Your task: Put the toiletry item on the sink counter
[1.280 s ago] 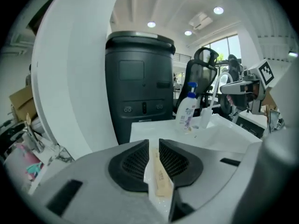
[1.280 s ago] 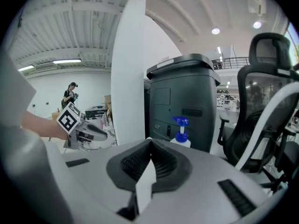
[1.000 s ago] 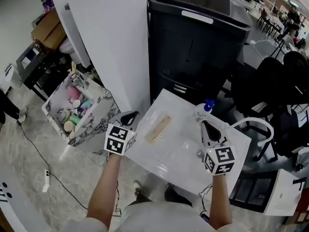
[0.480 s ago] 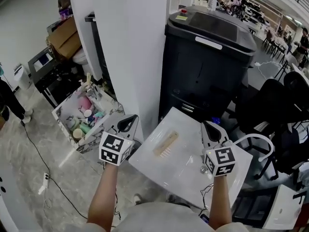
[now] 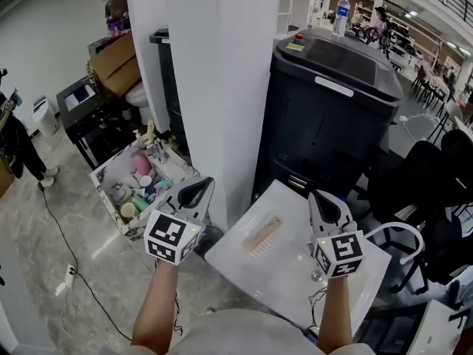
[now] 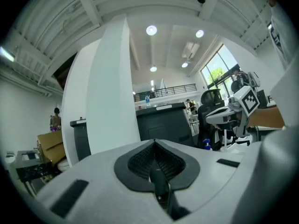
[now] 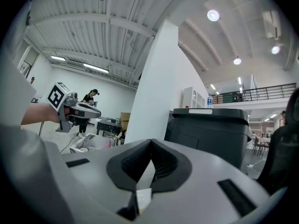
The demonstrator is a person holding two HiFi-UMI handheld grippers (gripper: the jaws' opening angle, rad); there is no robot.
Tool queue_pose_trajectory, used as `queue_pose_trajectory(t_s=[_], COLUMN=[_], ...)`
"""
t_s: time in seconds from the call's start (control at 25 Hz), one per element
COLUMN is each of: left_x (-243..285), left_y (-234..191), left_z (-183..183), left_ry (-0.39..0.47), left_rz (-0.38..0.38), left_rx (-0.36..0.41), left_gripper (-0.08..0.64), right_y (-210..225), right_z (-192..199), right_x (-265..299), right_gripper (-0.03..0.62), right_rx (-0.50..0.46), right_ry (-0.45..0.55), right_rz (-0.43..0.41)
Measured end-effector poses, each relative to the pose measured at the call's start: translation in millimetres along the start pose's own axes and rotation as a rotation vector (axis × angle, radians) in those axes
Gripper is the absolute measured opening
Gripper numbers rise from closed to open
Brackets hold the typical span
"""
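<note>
A beige comb-like toiletry item (image 5: 264, 237) lies flat on the white sink counter (image 5: 288, 276), between my two grippers. My left gripper (image 5: 198, 188) hovers off the counter's left edge, shut and empty. In the left gripper view its jaws (image 6: 154, 143) meet at the tips and point at the white pillar (image 6: 110, 87). My right gripper (image 5: 324, 200) hangs over the counter's right part, jaws together, nothing in them. In the right gripper view it (image 7: 150, 143) points toward the black bin (image 7: 210, 125). A marble-patterned box (image 5: 145, 186) on the floor to the left holds several toiletry items.
A tall black bin (image 5: 332, 102) stands just behind the counter, and the white pillar (image 5: 214, 72) rises between it and the box. Black office chairs (image 5: 436, 191) crowd the right side. A cable (image 5: 74, 257) runs over the floor at the left. A person (image 5: 18, 143) stands at the far left.
The head view has tilted upward, so counter and box sit lower in the picture. Both grippers have risen slightly and stay shut; the comb-like item has not moved on the counter.
</note>
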State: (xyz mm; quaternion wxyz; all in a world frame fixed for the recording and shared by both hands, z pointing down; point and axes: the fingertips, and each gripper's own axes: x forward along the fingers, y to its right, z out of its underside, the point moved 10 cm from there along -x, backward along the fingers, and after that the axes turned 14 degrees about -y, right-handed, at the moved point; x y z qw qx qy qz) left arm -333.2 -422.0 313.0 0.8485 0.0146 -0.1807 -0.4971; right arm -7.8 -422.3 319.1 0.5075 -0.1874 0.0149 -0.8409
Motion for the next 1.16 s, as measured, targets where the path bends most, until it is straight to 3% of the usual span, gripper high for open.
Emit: queue_pose_trajectory(t_s=[0.24, 1.16], left_x=[-5, -19], left_y=[-7, -3], left_z=[-5, -8], left_ry=[0.0, 0.022], left_rz=[-0.018, 0.022], left_rx=[0.034, 0.045], left_gripper=[0.009, 0.011], right_y=[-7, -18], right_z=[-4, 5], right_x=[4, -15], right_gripper=[-0.003, -0.003], right_rx=[-0.013, 0.0], right_ry=[-0.006, -0.039], right_rz=[0.001, 0.039])
